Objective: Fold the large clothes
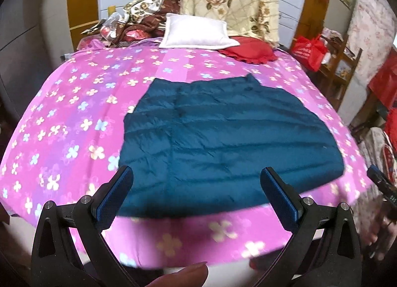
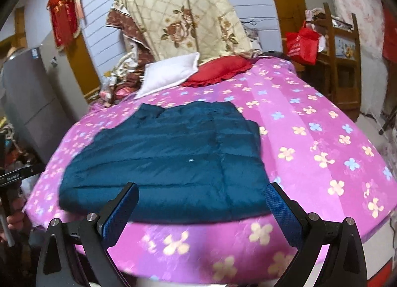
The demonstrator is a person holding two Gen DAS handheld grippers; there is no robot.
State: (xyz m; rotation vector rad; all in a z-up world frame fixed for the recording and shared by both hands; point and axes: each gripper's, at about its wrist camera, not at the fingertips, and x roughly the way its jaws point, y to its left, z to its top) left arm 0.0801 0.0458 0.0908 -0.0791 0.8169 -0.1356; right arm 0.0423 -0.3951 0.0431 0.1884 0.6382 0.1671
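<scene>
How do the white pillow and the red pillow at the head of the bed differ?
The white pillow is plain, plump and smooth-edged; the red pillow is flatter with a frilly edge. The white pillow sits left of the red pillow and tilts up against the heaped bedding, while the red pillow lies low. Both rest on the pink flowered bedspread, beyond the teal jacket.

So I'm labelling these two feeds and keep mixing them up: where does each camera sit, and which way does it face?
Left wrist: sits on the left hand-held gripper, off the bed's near edge, facing the teal padded garment and headboard; its open fingers and a fingertip show.
Right wrist: sits on the right hand-held gripper, same near edge but further right, so the garment lies left of centre; its open fingers show.
Shared: the garment, pink floral bedsheet, white pillow, red cushion.
</scene>
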